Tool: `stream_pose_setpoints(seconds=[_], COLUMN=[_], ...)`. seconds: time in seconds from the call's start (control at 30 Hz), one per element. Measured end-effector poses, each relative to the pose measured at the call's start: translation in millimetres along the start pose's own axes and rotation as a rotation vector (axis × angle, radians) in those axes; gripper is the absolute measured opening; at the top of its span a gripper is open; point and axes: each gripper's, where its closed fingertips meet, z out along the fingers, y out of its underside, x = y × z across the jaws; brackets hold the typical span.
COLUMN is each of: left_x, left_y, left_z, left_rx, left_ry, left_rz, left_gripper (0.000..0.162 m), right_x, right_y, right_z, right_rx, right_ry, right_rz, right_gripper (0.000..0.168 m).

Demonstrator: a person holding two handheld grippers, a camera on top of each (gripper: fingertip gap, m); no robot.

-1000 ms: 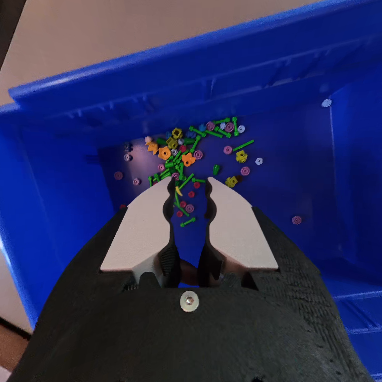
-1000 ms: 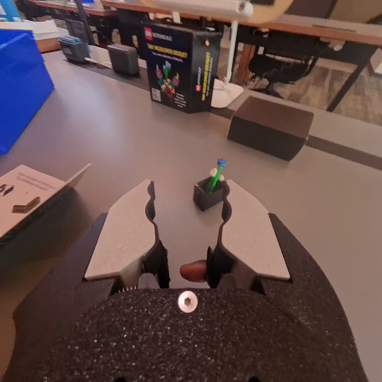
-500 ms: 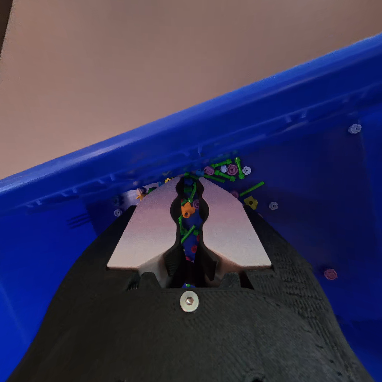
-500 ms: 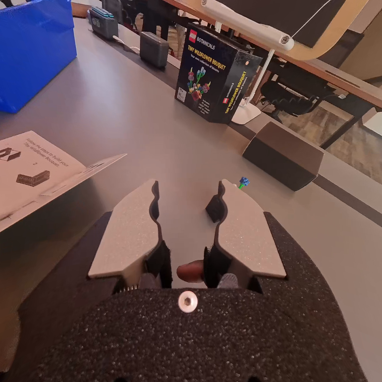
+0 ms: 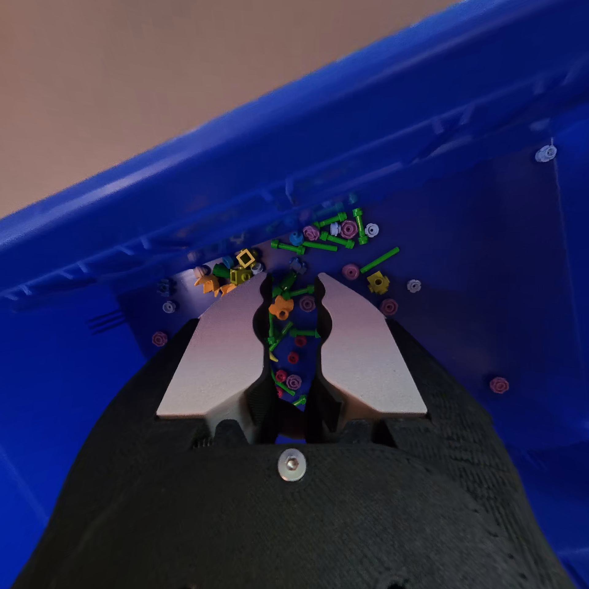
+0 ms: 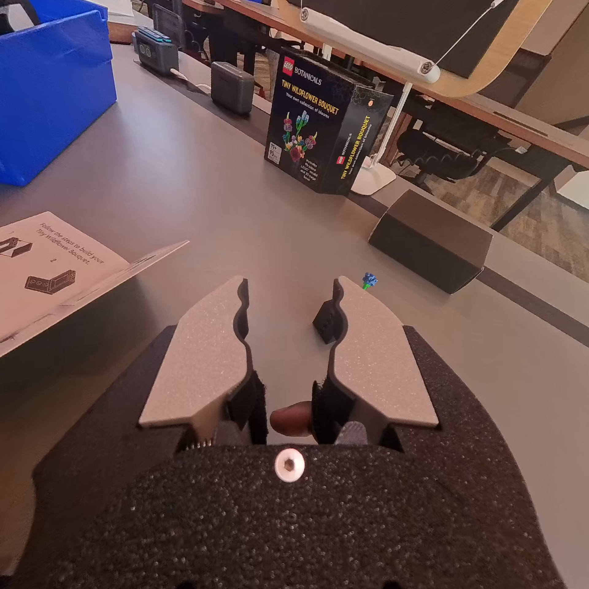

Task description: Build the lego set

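Observation:
In the left wrist view my left gripper (image 5: 292, 277) is inside a blue bin (image 5: 318, 143), low over a pile of small lego pieces. Its jaws stand a little apart and hold nothing. An orange flower piece (image 5: 281, 307), green stems (image 5: 302, 333) and red studs (image 5: 293, 357) lie on the bin floor in the gap. In the right wrist view my right gripper (image 6: 290, 280) is open and empty above the grey table (image 6: 191, 178). A small black lego vase (image 6: 326, 322) stands by its right finger, half hidden, with a blue flower (image 6: 369, 280) showing over that finger.
An open instruction booklet (image 6: 47, 271) lies at the left. The black lego set box (image 6: 318, 127) stands behind, a dark block (image 6: 430, 248) to the right, the blue bin (image 6: 47, 95) at the far left. More pieces (image 5: 347, 229) lie against the bin's far wall. My right fingertips sit around 40 cm from my left ones. The blue flower (image 6: 369, 280) is about 6 cm from my right fingertips and 40 cm from my left. To reach the small black lego vase (image 6: 326, 322) in a straight line is about 7 cm for my right fingers, about 40 cm for my left.
My left gripper went deeper into the bin over the pile; its jaws narrowed, then opened slightly. My right gripper swung left, so the vase now sits behind its right finger.

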Motion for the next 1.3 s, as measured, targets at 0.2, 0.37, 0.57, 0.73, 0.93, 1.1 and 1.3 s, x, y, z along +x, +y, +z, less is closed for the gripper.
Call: stream_pose_setpoints(seconds=[0.2,0.37,0.57,0.73,0.93,1.1,1.3], left_x=[6,3,4,5,12,67,182], left_y=[-9,-8,-7,-6,-29,-80,-119], left_z=[1,2,4,4,-31,-96,-85], left_rx=[0.017,-0.008,-0.026,-0.023,0.089,0.249,0.240], left_ry=[0.036,0.049,0.082,0.111,0.048,-0.037,0.001], left_rz=[0.080,0.143,0.175,0.134,0.052,0.079,0.167], left_gripper=[0.021,0.020,0.016,0.012,0.012,0.011,0.012], right_x=[1,1,0,1,-2,-6,-9], right_y=[2,2,3,3,1,-5,-9], right_z=[0,0,1,1,0,-2,-4], right_rx=[-0.006,-0.006,-0.011,-0.012,-0.006,0.020,0.041], right_ry=[0.004,0.003,-0.001,0.005,-0.005,-0.015,-0.020], right_rz=[0.005,0.005,0.002,-0.008,-0.012,-0.024,-0.023], right_gripper=[0.051,0.050,0.050,0.049,0.049,0.049,0.047])
